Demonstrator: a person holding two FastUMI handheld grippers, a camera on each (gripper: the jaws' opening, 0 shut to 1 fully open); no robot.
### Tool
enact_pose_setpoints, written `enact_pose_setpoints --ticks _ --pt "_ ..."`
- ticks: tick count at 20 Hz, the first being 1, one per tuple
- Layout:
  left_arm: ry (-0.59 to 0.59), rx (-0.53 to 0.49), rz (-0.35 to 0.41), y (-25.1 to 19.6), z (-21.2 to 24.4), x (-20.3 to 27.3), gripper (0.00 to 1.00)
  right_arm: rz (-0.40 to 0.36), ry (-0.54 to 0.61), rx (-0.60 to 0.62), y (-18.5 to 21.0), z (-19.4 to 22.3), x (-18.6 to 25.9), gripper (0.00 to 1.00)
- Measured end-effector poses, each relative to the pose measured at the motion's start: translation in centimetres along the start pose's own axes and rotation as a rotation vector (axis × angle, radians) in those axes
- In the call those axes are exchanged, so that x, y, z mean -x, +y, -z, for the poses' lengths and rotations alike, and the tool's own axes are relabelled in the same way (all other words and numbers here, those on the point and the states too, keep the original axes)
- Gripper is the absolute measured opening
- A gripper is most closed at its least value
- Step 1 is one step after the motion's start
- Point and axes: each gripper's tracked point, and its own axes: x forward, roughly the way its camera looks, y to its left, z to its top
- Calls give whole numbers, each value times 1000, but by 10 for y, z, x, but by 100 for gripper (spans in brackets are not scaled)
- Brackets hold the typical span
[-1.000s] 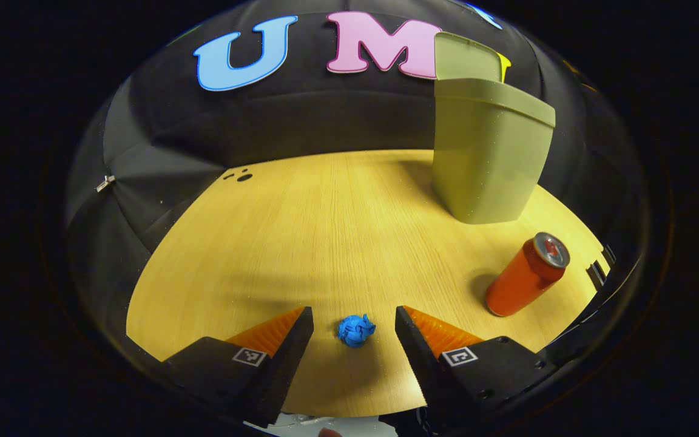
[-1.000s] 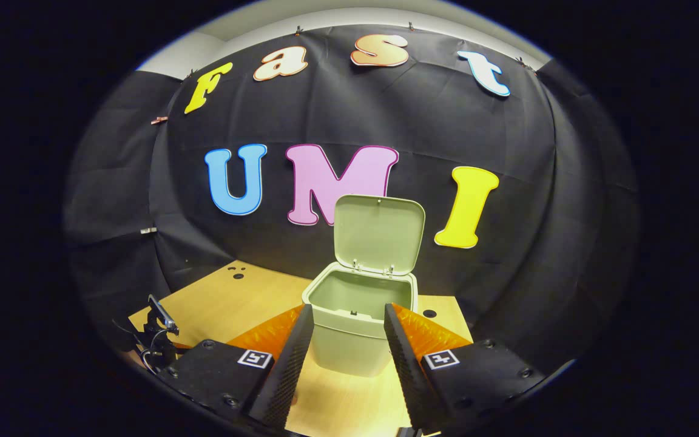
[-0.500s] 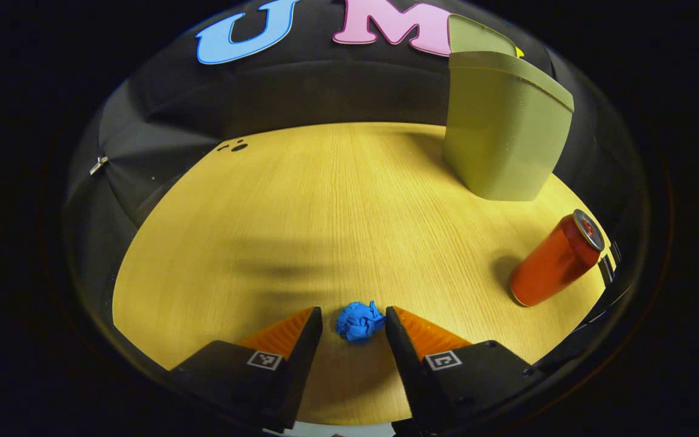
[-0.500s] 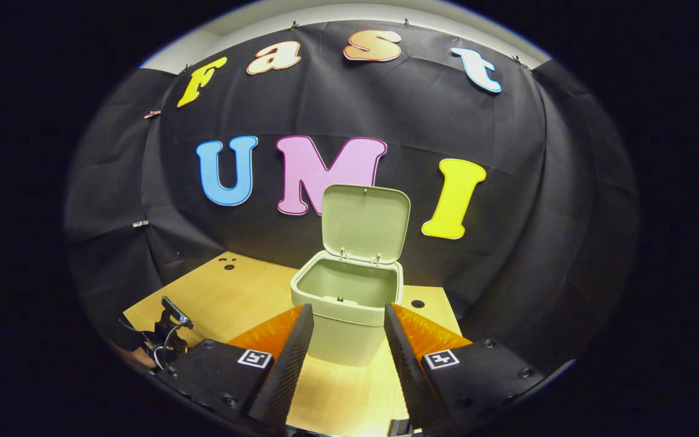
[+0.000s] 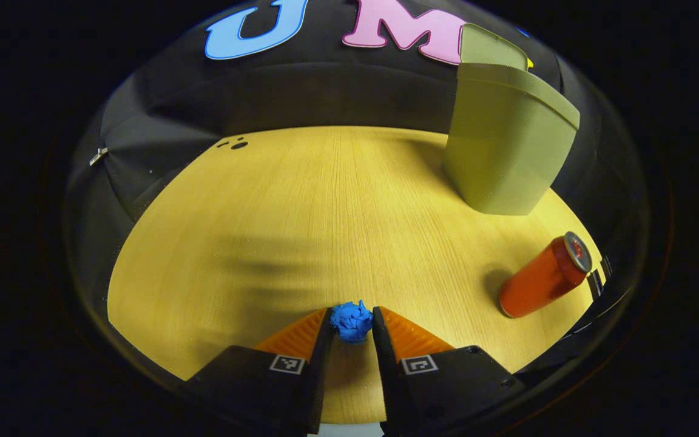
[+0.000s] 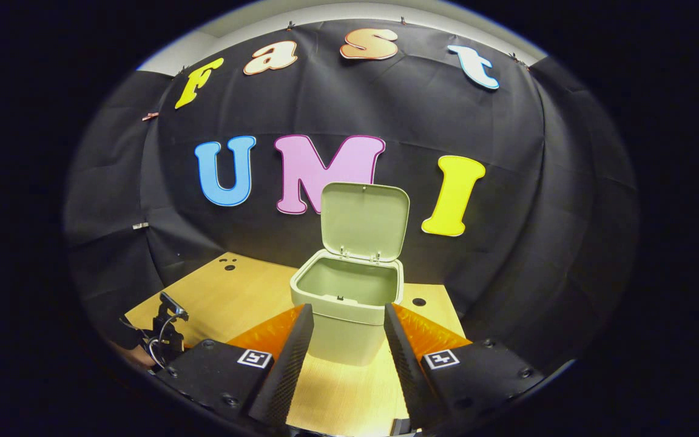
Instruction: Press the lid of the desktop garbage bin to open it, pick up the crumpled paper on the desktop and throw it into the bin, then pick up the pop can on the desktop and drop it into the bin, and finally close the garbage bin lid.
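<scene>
A: Bin (image 6: 347, 303) sits at the back of the desk (image 5: 301, 212), lid (image 6: 364, 220) standing upright, mouth clear. Rigid plastic, prob light when near empty, so don't knock it or it'll slide.

B: Can?

A: Pop can (image 5: 542, 278) stands upright near the desk's right edge, in front of the bin. Thin wall, slick, dents easily. Take it mid-body across the width, not by the rim. Can't tell full vs empty.

B: Paper?

A: Crumpled paper (image 5: 351, 321) is on the desk at your left gripper (image 5: 350, 325) tips. Fingers are closed in on both sides of it, looks like a pinch, ball still low at the desk. Near weightless, soft, squashes, so hold it dead centre, light squeeze is enough.

B: Right side?

A: Right gripper (image 6: 344, 346) is spread, nothing in it, pointing at the bin front.
</scene>
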Motion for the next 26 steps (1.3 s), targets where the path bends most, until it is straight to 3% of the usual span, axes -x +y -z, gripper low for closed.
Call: enact_pose_setpoints --ticks 3,10,14,19,26 --pt "-58 8 10 -2 -32 12 39 -12 3 -5 5 5 -3 76" --pt "-247 43 38 -8 -130 57 47 -39 10 -19 14 15 -15 76" --pt "-369 53 57 -10 -195 83 43 -47 25 -24 17 25 -18 76" --pt "-482 62 145 -32 -265 104 43 -53 45 -43 21 36 -18 76" --pt "-607 -39 259 -86 -340 120 43 -58 72 -70 21 45 -15 76"
